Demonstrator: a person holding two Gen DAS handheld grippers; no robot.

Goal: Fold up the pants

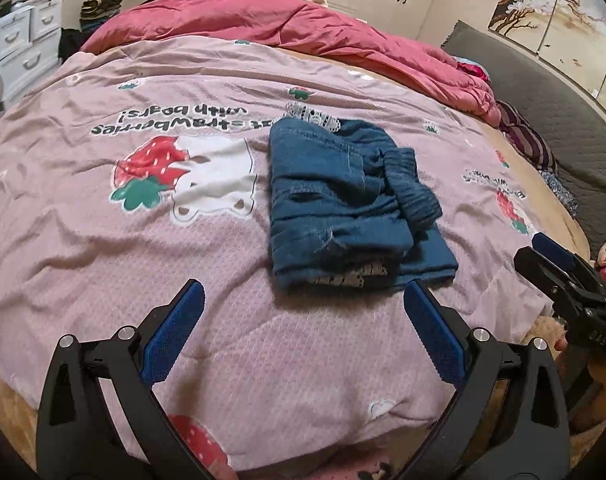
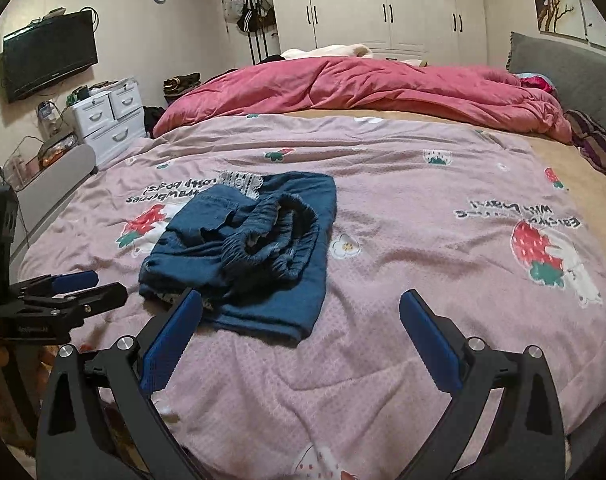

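Two blue-padded fingers of the left gripper [image 1: 303, 300] stand wide apart in the left wrist view, with nothing between them but the pink strawberry-print bedspread [image 1: 103, 240]. Just beyond them, toward the right finger, the blue pants [image 1: 343, 200] lie folded in a compact bundle on the bed, elastic waistband on top and a strip of white lace [image 1: 313, 116] peeking out at the far edge. The right gripper [image 1: 551, 256] shows at the right edge of this view (only part of it is visible). A rumpled red duvet [image 1: 303, 24] lies across the far side of the bed.

In the right wrist view, the right gripper [image 2: 301, 304] also has its fingers spread wide, holding nothing. The pants [image 2: 255, 248] rest on the bedspread [image 2: 423, 280] just past the left finger, whose tip overlaps the bundle's near edge in the picture; whether it touches I cannot tell. The left gripper [image 2: 75, 284] enters from the left edge, near the pants. A white drawer unit [image 2: 107, 120] and a wall-mounted television [image 2: 49, 54] stand to the left of the bed.
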